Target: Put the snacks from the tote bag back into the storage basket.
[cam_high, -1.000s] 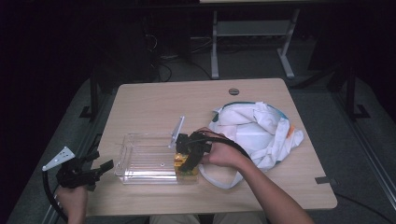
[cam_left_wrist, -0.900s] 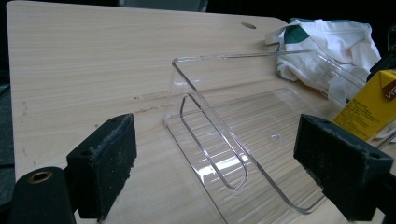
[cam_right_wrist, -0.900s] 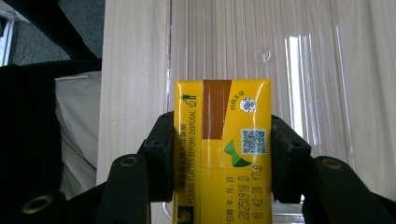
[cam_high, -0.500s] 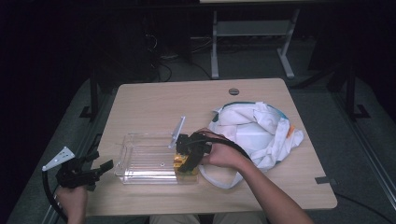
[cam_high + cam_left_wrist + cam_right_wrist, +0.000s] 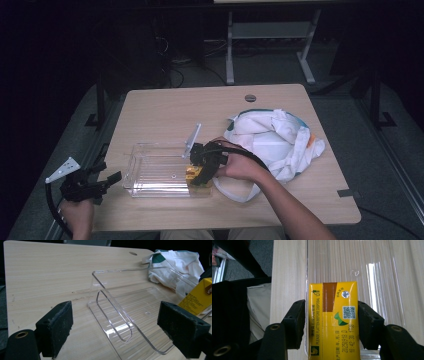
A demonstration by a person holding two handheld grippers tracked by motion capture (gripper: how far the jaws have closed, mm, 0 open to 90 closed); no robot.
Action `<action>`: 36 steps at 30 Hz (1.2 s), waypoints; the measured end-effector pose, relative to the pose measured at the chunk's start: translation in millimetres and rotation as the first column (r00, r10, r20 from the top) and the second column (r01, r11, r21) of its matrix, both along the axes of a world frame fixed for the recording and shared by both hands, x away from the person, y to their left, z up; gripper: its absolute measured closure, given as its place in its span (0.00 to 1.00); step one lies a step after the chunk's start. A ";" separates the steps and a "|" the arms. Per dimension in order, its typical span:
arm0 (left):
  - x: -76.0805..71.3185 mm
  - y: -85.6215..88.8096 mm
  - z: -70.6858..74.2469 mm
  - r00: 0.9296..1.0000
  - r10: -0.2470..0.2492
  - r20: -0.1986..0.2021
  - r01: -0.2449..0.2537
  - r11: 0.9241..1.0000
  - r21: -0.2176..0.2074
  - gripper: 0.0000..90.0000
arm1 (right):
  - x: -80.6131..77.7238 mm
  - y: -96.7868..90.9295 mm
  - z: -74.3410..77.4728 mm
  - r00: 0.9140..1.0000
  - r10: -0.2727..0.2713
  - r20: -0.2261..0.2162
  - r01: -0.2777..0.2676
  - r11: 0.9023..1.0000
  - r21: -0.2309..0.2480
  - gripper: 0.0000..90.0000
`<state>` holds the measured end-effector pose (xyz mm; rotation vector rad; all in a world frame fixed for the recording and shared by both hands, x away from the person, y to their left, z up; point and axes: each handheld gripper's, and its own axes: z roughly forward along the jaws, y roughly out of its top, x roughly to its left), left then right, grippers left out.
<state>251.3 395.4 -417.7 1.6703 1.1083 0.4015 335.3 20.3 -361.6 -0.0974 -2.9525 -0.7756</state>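
The right tool (image 5: 331,322) had just been opening, its pads beside the yellow drink carton (image 5: 333,320) standing inside the clear plastic tray (image 5: 155,172). The left tool (image 5: 125,332) stood wide open, empty, near the tray on the worktop (image 5: 165,110).

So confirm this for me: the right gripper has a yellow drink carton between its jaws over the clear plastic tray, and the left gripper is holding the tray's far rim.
One part is wrong. The left gripper holds nothing: the left gripper view shows its jaws wide apart, short of the clear plastic tray. The rest stands: the right gripper view shows the yellow drink carton between the right gripper jaws, which have just been opening, over the tray.
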 end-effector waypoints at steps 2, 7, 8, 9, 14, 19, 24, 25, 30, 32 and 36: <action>-0.1 0.2 0.1 1.000 -0.001 0.001 0.001 1.000 0.002 0.14 | -0.4 -0.6 0.6 1.000 -0.008 -0.002 0.008 1.000 0.002 0.48; 0.0 0.1 0.2 1.000 -0.002 -0.001 0.002 1.000 0.005 0.14 | 0.5 -2.4 1.9 1.000 -0.009 -0.007 0.009 1.000 0.012 0.48; 0.0 0.0 0.3 1.000 -0.001 -0.001 0.001 1.000 0.005 0.14 | 0.3 -2.6 2.3 1.000 -0.013 -0.010 0.013 1.000 0.012 0.48; 0.0 0.1 0.3 1.000 -0.002 -0.001 0.002 1.000 0.005 0.14 | 0.3 -2.9 2.4 1.000 -0.013 -0.010 0.013 1.000 0.012 0.48; 0.2 0.1 0.0 1.000 -0.002 -0.003 0.002 1.000 0.007 0.14 | 1.4 -4.4 3.5 1.000 -0.019 -0.014 0.019 1.000 0.025 0.47; 0.1 0.0 0.2 1.000 -0.002 -0.003 0.002 1.000 0.008 0.14 | 2.7 -7.0 5.3 0.999 -0.024 -0.024 0.025 0.999 0.039 0.47; 0.6 -0.4 -0.2 1.000 -0.005 0.001 0.005 1.000 0.009 0.14 | 3.1 -10.2 7.1 0.999 -0.028 -0.019 0.029 0.998 0.046 0.47; 0.6 -0.5 -0.2 1.000 -0.005 0.002 0.005 1.000 0.009 0.14 | 3.2 -11.6 8.0 0.999 -0.034 -0.022 0.035 0.998 0.049 0.47; 0.5 -0.4 -0.2 1.000 -0.003 0.000 0.003 1.000 0.008 0.14 | 3.9 -15.8 11.4 0.999 -0.042 -0.027 0.044 0.997 0.064 0.47; 0.3 -0.3 0.0 1.000 -0.003 -0.002 0.003 1.000 0.009 0.14 | 4.3 -17.6 13.0 0.999 -0.047 -0.028 0.049 0.996 0.074 0.47; 0.2 -0.3 -0.1 1.000 -0.002 -0.002 0.002 1.000 0.008 0.14 | 5.1 -19.5 14.7 0.999 -0.048 -0.020 0.049 0.996 0.073 0.47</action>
